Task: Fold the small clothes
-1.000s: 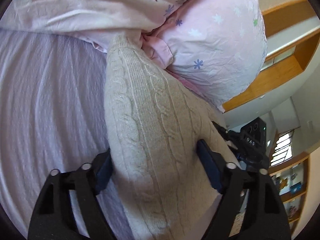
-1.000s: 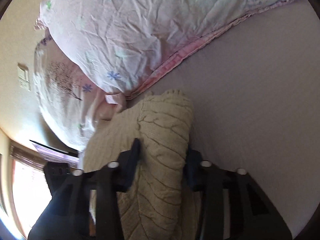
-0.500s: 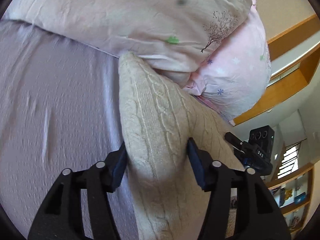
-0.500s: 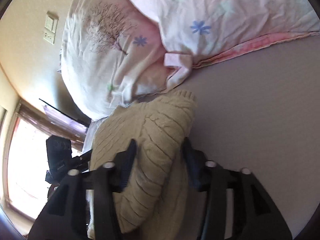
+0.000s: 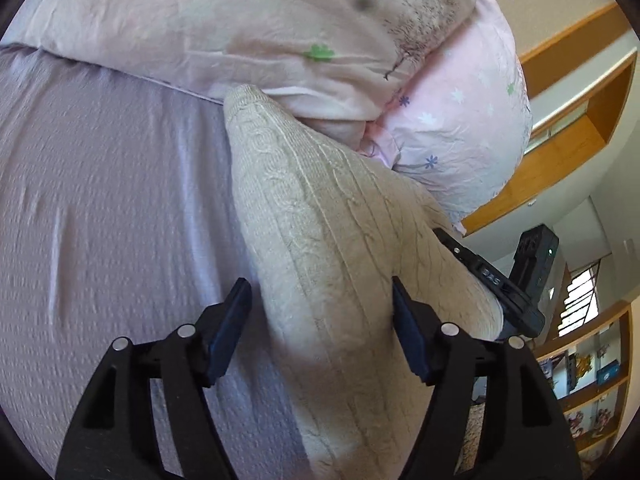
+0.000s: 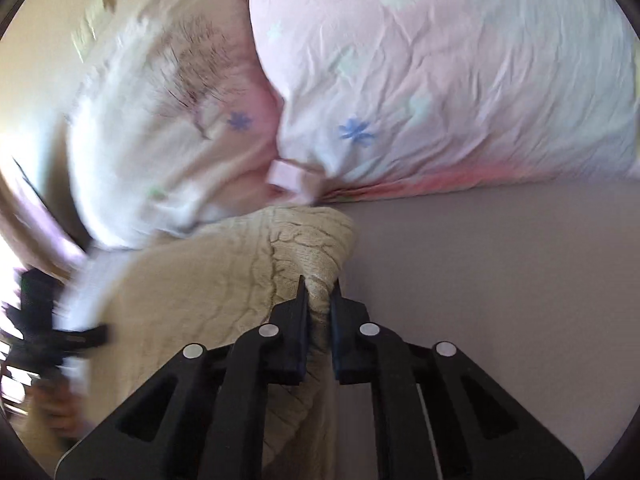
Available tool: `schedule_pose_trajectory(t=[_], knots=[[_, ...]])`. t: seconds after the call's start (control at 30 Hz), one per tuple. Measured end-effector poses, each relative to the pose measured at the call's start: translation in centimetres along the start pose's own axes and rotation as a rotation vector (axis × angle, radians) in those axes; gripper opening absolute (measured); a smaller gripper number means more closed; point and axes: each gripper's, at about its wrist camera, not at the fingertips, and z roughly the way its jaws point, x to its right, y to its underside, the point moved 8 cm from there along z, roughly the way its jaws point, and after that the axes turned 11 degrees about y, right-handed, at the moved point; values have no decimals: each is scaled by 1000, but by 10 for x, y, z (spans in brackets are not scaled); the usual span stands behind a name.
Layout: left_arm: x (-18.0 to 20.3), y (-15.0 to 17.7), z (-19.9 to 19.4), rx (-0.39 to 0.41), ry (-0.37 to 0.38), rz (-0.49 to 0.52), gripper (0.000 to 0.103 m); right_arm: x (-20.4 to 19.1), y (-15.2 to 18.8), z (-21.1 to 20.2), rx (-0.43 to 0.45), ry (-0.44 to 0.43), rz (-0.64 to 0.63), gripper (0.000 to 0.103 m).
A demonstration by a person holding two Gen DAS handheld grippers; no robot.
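Observation:
A cream cable-knit sweater [image 5: 320, 240] lies on a lilac bed sheet [image 5: 100, 200], its far end against the pink pillows. My left gripper [image 5: 320, 312] is open, its jaws either side of a raised fold of the knit without pinching it. My right gripper [image 6: 319, 292] is shut on the sweater [image 6: 224, 280] near its edge. The right gripper's body also shows in the left wrist view [image 5: 500, 284], beyond the sweater.
Two pink flower-print pillows [image 5: 280, 32] [image 6: 440, 72] lie at the head of the bed, right behind the sweater. A wooden shelf unit [image 5: 580, 92] and a bookshelf [image 5: 588, 380] stand past the bed at the right. The sheet [image 6: 500, 280] stretches to the right.
My right gripper has shut on the sweater's edge; it was open around it before. My left gripper has opened slightly wider around the fold. Both views have swung relative to the pillows.

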Motion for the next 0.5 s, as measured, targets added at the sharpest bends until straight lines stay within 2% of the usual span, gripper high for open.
schedule_pose_trajectory(t=[0.13,0.17,0.2,0.27,0.33,0.43,0.5], knots=[[11,2,-11,25,-42,66,67,0,2,-3,35,111,-43,11],[14,3,-20,41,-51,82,67,2,2,-7,42,139,-49,18],[16,5,-28,53,-62,93,68,5,0,-12,47,161,-33,20],[20,10,-51,87,-100,120,74,28,-6,-38,73,198,87,36],[24,17,-70,115,-142,152,86,38,-5,-67,99,159,168,91],[29,39,-94,133,-208,176,99,29,14,-103,125,50,161,96],[25,53,-101,128,-312,147,101,18,38,-117,91,25,111,100]])
